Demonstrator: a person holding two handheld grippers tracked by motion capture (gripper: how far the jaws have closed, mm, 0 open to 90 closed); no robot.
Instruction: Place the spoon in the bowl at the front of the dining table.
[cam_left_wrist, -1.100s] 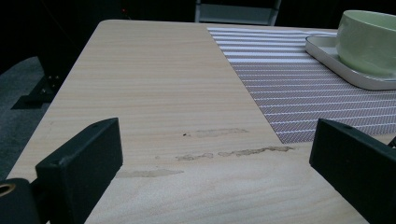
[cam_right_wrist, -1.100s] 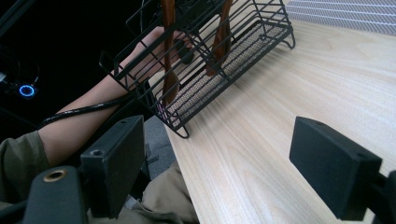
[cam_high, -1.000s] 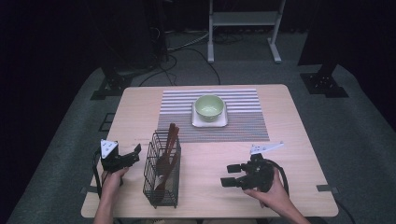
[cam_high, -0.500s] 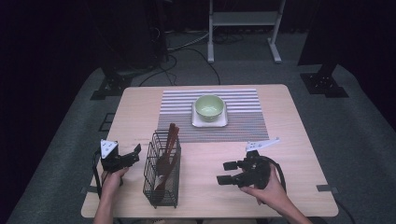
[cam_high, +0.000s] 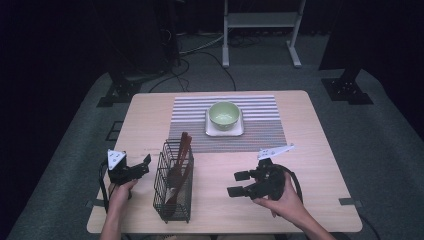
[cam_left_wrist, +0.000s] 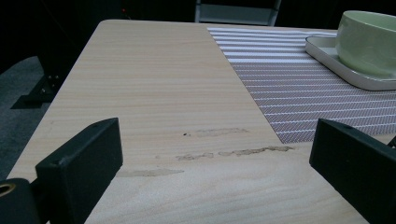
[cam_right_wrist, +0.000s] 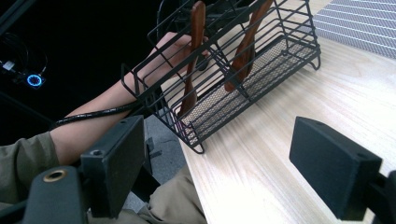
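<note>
I am holding the right gripper (cam_high: 240, 183) with jaws wide, pointing at the wire rack (cam_high: 174, 181), which is standing well apart ahead of them at the table's (cam_high: 320, 165) near edge. The left gripper (cam_high: 142, 165) is sitting just beside the rack, jaws wide and empty

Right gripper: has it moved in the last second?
Yes. The right gripper has shifted left across the table, toward the wire basket, with its jaws open.
</note>
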